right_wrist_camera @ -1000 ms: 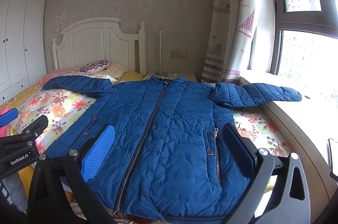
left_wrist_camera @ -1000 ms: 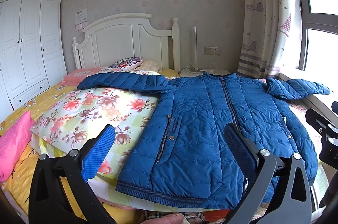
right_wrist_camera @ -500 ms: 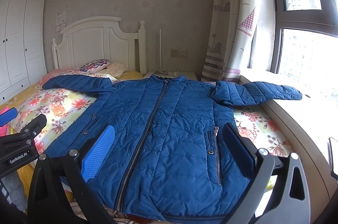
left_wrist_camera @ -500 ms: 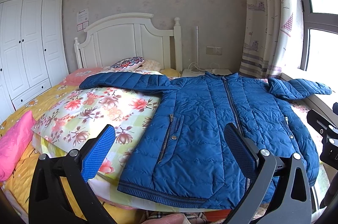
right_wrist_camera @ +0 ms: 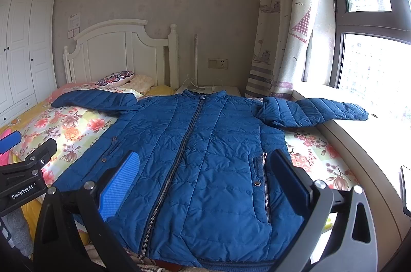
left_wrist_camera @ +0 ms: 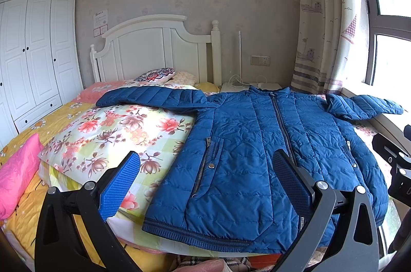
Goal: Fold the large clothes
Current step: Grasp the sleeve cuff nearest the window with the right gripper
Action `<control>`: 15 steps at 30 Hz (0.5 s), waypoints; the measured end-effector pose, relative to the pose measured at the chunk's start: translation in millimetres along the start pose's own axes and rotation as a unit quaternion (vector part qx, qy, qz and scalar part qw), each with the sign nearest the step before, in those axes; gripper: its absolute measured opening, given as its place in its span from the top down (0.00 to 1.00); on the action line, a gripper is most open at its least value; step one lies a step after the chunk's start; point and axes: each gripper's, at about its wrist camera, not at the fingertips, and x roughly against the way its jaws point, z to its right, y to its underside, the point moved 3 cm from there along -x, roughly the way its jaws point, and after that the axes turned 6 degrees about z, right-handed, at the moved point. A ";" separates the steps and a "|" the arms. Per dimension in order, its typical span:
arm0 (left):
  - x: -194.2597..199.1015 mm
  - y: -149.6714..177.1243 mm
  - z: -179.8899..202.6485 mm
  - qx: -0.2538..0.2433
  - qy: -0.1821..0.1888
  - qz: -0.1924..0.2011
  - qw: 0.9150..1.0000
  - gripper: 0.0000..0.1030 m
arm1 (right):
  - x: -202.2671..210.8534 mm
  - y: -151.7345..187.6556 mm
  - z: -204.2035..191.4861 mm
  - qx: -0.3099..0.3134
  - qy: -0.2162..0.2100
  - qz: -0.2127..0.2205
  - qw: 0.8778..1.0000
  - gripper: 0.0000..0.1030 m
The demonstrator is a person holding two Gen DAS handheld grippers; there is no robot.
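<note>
Both grippers are spread wide and holding nothing: left gripper [left_wrist_camera: 205,177], right gripper [right_wrist_camera: 205,175], hovering just short of the hem, probably lining up the first fold. One blue puffer jacket [right_wrist_camera: 195,156] lies face-up, zipped, flat on the bed [left_wrist_camera: 64,118], two sleeves stretched out sideways so it's ready to fold. Further back, two small pillows by the headboard [left_wrist_camera: 154,46].

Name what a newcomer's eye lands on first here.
The blue puffer jacket, spread flat and zipped across the floral bedspread, one sleeve reaching onto the window sill. Both grippers, left and right, hang open above its hem, holding nothing.
</note>
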 end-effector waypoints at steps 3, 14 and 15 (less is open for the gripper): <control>-1.1 0.9 0.5 0.000 0.000 -0.001 1.000 0.04 | -1.9 -0.5 0.9 -0.001 -0.001 -0.003 1.000 0.02; -132.3 2.7 45.0 -0.050 0.033 -0.122 0.991 0.04 | -98.0 8.0 58.6 -0.057 0.027 -0.088 0.994 0.02; -154.1 2.6 50.2 -0.053 0.033 -0.140 0.988 0.04 | -115.2 9.5 73.4 -0.074 0.036 -0.106 0.991 0.02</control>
